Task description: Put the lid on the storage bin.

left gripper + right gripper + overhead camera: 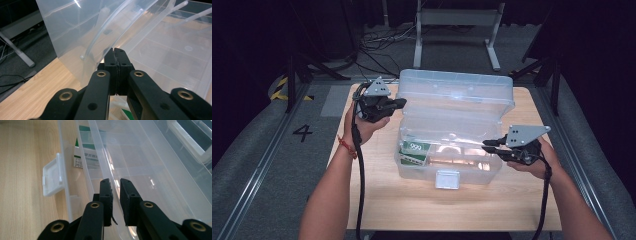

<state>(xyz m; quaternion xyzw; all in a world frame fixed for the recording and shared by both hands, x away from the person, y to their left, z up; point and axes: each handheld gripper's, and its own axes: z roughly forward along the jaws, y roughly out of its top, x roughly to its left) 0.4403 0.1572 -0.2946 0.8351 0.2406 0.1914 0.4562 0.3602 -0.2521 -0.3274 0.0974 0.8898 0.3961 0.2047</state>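
Left gripper view: shut left tongs (117,53) hide box (160,50) rim.

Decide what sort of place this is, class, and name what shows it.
Probably a lab or recording studio: a small wooden table in a dark room, loose cables on grey carpet, yellow-black tape and a floor number.

The storage box (452,145) was made of clear, glossy plastic, with a smooth milky latch (51,178). The table (422,205) was seen as pale matt wood grain. A printed green-and-white paper carton (414,151) was noted inside. Matt black plastic formed the left gripper (115,53).
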